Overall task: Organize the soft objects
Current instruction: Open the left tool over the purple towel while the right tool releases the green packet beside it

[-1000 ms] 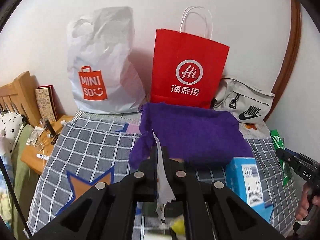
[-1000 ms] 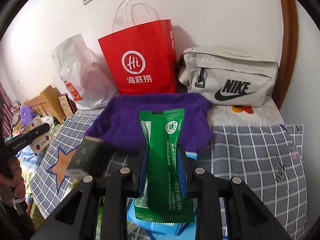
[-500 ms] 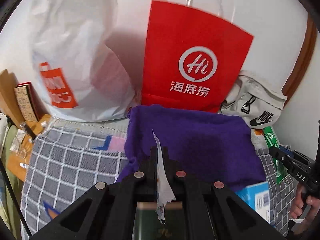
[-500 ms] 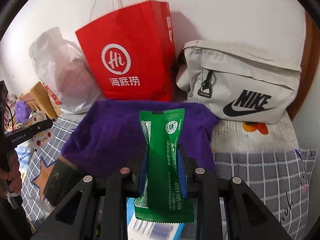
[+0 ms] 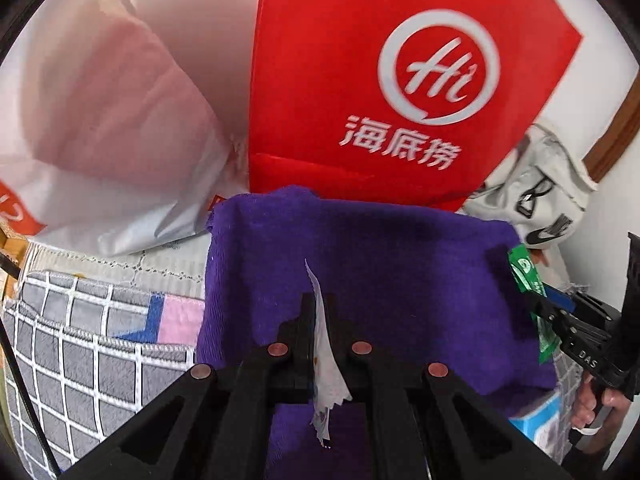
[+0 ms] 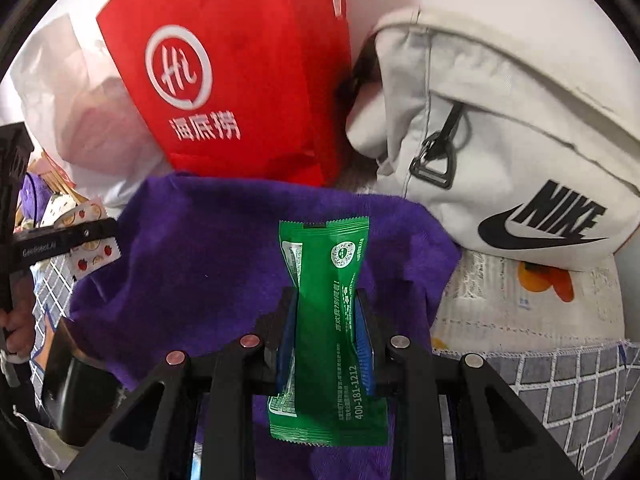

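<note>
My left gripper [image 5: 319, 312] is shut on a thin white packet [image 5: 326, 364] seen edge-on; in the right wrist view the packet [image 6: 94, 258] shows fruit prints. My right gripper [image 6: 325, 308] is shut on a green sachet [image 6: 328, 328], which also shows at the right of the left wrist view [image 5: 526, 276]. Both grippers hang over a purple towel [image 5: 400, 280] spread on the bed, also in the right wrist view [image 6: 208, 256].
A red paper bag [image 5: 400, 80] stands behind the towel, a white plastic bag [image 5: 100, 120] to its left, a beige Nike pouch [image 6: 520, 140] to its right. A grey checked blanket [image 5: 80, 340] covers the bed. A blue box [image 5: 536, 420] lies at the towel's near right corner.
Both grippers have moved forward towards the bags at the wall, still holding their packets. The towel and bags now loom larger; the blue box has slid to the frame's edge.
</note>
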Available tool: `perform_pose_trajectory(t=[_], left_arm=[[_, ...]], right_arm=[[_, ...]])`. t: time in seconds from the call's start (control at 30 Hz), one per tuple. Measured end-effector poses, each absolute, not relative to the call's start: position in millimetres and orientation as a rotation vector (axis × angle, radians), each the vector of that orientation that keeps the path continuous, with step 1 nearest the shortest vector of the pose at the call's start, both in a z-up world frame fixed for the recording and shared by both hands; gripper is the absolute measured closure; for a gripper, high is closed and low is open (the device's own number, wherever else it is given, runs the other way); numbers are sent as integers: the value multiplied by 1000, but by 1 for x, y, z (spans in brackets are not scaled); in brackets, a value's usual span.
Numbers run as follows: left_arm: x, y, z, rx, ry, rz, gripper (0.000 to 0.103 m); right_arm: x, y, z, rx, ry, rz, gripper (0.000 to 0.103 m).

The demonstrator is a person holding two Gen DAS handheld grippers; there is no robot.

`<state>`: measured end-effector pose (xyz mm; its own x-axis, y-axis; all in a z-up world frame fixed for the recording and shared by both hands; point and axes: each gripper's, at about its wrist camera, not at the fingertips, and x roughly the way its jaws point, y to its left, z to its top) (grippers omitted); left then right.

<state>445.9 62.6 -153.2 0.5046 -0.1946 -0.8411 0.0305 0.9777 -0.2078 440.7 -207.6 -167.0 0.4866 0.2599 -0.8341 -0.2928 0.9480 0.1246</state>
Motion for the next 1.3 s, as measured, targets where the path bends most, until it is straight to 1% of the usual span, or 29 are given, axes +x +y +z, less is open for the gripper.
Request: perform_pose_trajectory(t=[0.47,0.5,0.53,0.63,0.67,0.7,0.73,0.77,0.8,0.83,0.9,1.03,1.3], left_arm=[[489,62,-171,-224,1064,-132,99],[490,62,-171,-228,1066,-132,99],[492,62,-172,-232,1071,-135,99],[499,63,-175,-242,1085,-152,99],[500,62,-176,-243,1095,-163,96],[500,62,-176,-244,1100,-168,92],[503,62,-178,-245,1108,-169,78],[502,62,-178,-248,1111,-159,62],[501,66,-179,-250,1107,-154,55],[499,68,-176,-252,1091,-147,51],[494,68,-174,-252,1080,-140,51],[479,76,-158,-259,1065,-130,51],[403,88,-106,-242,956,-107,51]], right_arm=[[459,-202,-199,-66,1104,350,75],[459,-203,-200,-64,1110,352,74],[460,-203,-201,-63,1113,354,71],[460,-201,-202,-73,1116,366,71],[460,-200,-202,-78,1116,371,70],[460,-198,-202,-85,1117,370,66],[459,-197,-201,-94,1115,365,57],[458,-197,-199,-100,1103,358,52],[455,-197,-195,-106,1085,352,44],[451,-197,-190,-111,1072,349,38],[446,-195,-182,-111,1051,340,36],[429,-197,-157,-77,1003,338,36],[361,-194,-102,13,880,389,36]])
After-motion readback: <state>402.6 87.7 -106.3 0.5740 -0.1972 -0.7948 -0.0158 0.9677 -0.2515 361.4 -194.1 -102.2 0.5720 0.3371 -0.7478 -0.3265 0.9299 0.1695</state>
